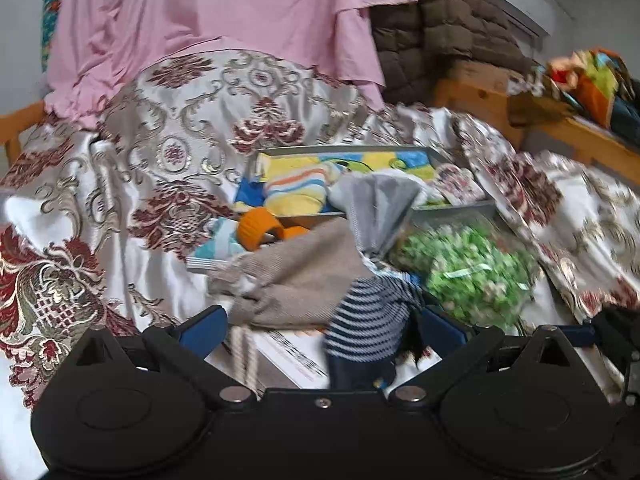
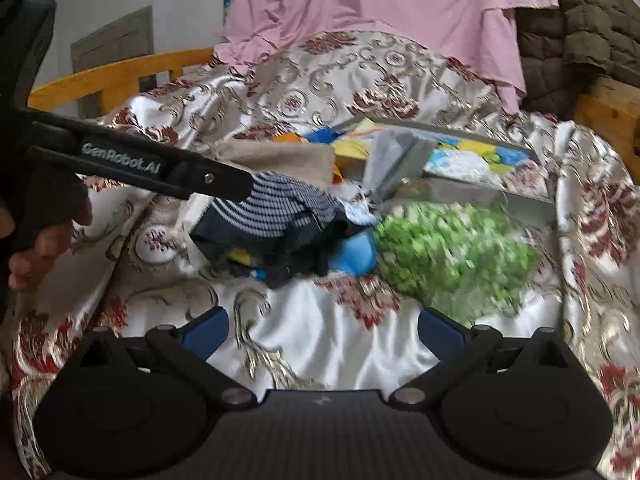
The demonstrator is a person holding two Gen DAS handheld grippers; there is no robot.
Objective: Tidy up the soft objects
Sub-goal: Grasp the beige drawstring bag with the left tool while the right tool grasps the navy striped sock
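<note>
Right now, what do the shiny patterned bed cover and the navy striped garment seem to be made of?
The shiny white bed cover with red and gold floral pattern looks like satin or brocade: glossy highlights, smooth folds, seemingly woven motifs. The navy and white striped garment looks like soft ribbed knit, matte and limp, probably cotton or a blend; blur leaves this uncertain.

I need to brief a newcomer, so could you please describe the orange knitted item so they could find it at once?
Start at the grey tray resting on the floral bedspread. Just outside the tray's near-left corner, above the beige knit cloth, lies the orange knitted cuff. It is the only plain orange piece, a ribbed ring shape, unlike the striped socks beside it.
</note>
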